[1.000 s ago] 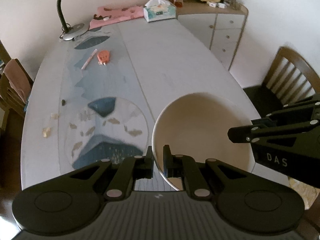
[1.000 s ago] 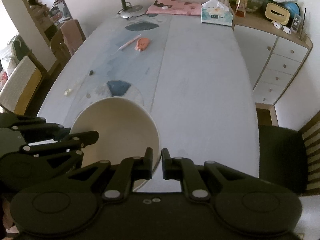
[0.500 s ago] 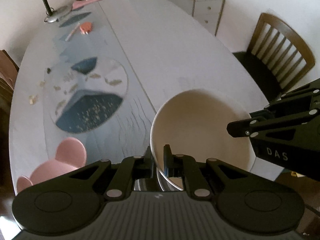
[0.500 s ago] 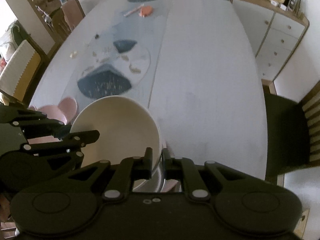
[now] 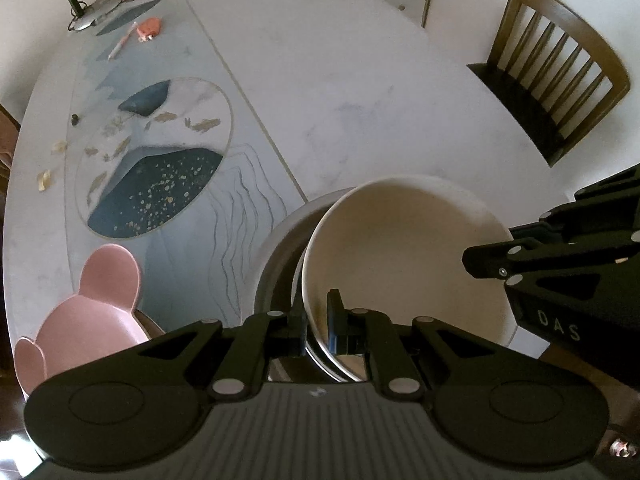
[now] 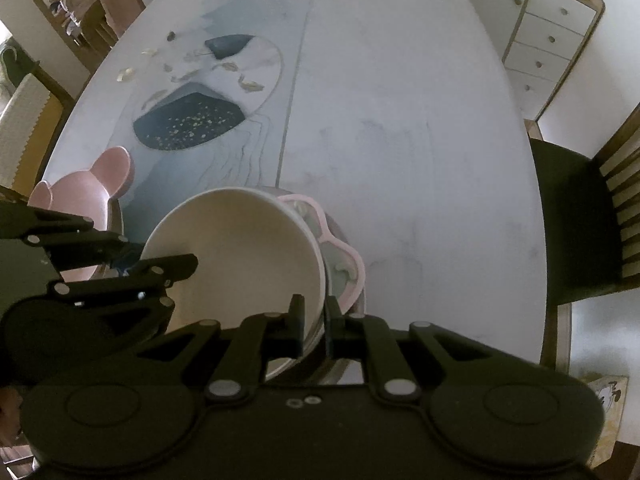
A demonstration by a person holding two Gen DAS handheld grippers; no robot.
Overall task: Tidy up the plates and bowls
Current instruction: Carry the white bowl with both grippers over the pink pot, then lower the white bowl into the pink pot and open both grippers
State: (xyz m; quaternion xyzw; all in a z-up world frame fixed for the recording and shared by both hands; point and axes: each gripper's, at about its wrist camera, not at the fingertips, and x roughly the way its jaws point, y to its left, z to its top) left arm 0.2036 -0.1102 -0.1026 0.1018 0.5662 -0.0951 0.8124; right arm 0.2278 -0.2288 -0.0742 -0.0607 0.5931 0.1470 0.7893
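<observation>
A large cream bowl [image 5: 404,264] [image 6: 236,256] is held by both grippers at opposite sides of its rim. My left gripper [image 5: 318,320] is shut on the near rim in the left wrist view. My right gripper [image 6: 313,322] is shut on the rim in the right wrist view. The bowl hangs tilted just above a stack at the table's near edge: a metal bowl [image 5: 276,248] and a pink-rimmed divided plate [image 6: 344,256]. A pink bear-shaped plate [image 5: 92,312] [image 6: 84,196] lies to the left.
The pale table [image 5: 340,80] has a printed mat [image 5: 156,156] on its left half, with a pen, an orange item [image 5: 149,29] and a lamp base [image 5: 90,16] at the far end. A wooden chair [image 5: 556,80] and white drawers [image 6: 544,48] stand to the right.
Both grippers have carried the cream bowl back toward the near table edge and lower, over the metal bowl and pink-rimmed plate. The pink bear plate has come into view.
</observation>
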